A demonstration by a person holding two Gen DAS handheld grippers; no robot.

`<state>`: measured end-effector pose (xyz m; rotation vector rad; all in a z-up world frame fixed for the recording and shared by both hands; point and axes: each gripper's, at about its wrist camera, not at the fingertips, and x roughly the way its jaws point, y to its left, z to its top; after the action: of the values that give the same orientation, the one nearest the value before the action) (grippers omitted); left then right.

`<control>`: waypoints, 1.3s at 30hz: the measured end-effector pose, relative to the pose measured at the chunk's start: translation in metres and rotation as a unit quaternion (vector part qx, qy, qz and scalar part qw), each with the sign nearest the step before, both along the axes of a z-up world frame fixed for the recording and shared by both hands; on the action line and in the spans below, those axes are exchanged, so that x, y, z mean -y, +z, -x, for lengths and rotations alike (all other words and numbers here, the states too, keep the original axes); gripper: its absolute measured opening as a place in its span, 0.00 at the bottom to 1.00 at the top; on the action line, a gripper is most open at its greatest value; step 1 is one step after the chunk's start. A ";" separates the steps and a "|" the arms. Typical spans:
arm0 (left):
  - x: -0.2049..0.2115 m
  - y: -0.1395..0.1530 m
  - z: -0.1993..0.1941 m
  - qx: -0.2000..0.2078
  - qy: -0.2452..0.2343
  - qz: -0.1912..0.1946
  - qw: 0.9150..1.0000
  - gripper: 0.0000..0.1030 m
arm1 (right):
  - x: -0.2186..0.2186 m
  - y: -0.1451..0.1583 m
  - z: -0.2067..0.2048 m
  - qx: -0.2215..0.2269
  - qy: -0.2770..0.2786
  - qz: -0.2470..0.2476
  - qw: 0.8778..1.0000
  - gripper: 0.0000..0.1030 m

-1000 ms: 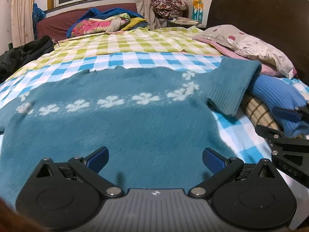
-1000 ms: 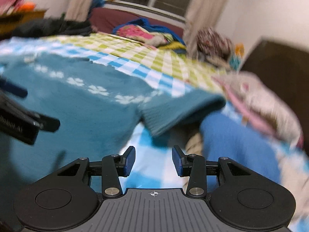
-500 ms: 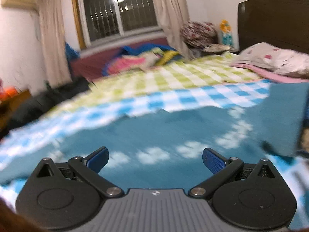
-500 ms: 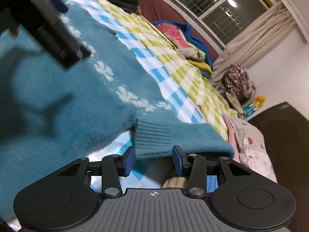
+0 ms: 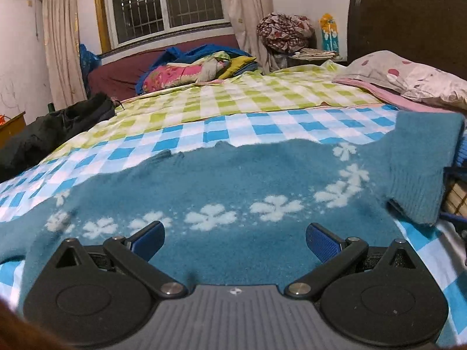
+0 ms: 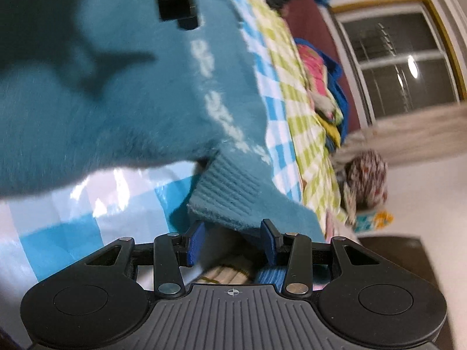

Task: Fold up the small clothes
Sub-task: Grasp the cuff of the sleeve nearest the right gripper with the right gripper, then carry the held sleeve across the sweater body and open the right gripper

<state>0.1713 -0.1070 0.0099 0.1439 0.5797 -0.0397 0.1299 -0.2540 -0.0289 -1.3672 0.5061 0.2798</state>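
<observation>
I can read no words, brands or numbers anywhere in either view. The only sign I see is a small white crosshair mark on each gripper body, left gripper (image 5: 233, 239) and right gripper (image 6: 233, 240).

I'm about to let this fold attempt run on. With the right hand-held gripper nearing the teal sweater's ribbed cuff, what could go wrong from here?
1. The right hand-held gripper stands open below the ribbed cuff, so closing now may miss the fabric.
2. The cuff overhangs a folded blue knit and a plaid item; the pads might pinch those instead.
3. The left hand-held gripper hovers open above the teal sweater, so pulling the sleeve may drag the whole garment.
</observation>
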 end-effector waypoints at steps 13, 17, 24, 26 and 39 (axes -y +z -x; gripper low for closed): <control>-0.024 0.016 0.017 0.004 -0.010 0.033 0.999 1.00 | 0.002 0.062 -0.064 -0.078 -0.207 -0.284 0.933 0.09; -0.045 0.019 0.027 0.009 -0.005 0.026 1.000 1.00 | 0.005 0.097 -0.083 -0.116 -0.258 -0.452 0.846 0.09; -0.108 0.016 0.044 0.000 0.031 0.024 0.999 1.00 | -0.037 0.108 -0.112 -0.177 -0.261 -0.620 0.718 0.08; -0.127 0.013 0.048 -0.002 0.044 0.021 0.999 1.00 | -0.056 0.100 -0.123 -0.187 -0.262 -0.641 0.697 0.08; -0.196 0.002 0.052 0.003 0.085 0.054 0.995 1.00 | -0.171 0.066 -0.171 -0.233 -0.255 -0.706 0.618 0.08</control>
<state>0.1193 0.0890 0.0115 -0.0117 0.5798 0.0946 0.3006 -0.0830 0.0367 0.4680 0.7999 0.4152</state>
